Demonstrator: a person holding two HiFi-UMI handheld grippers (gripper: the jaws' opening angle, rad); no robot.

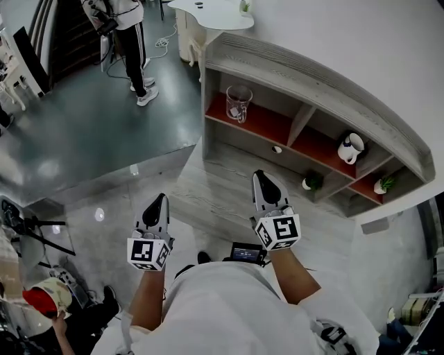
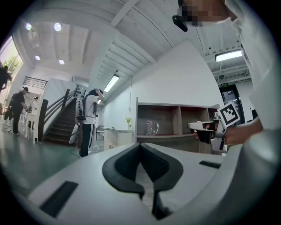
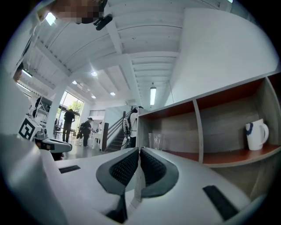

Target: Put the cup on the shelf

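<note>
A clear glass cup [image 1: 238, 102] stands on the red upper board of the grey wooden shelf [image 1: 326, 76], in its left compartment; it also shows as the cup [image 2: 151, 127] and the cup [image 3: 155, 141] in the gripper views. My left gripper [image 1: 155, 206] is held in the air well short of the shelf, jaws together, holding nothing. My right gripper [image 1: 265, 183] hovers in front of the shelf's lower boards, jaws also closed and bare. The same grippers appear as the left gripper [image 2: 141, 147] and the right gripper [image 3: 139, 151].
A white jug [image 1: 351, 148] stands in the middle compartment, and small potted plants [image 1: 311, 182] sit on lower boards. A person in dark trousers [image 1: 136, 48] stands on the grey floor at the back left. A white table [image 1: 211, 14] is behind the shelf.
</note>
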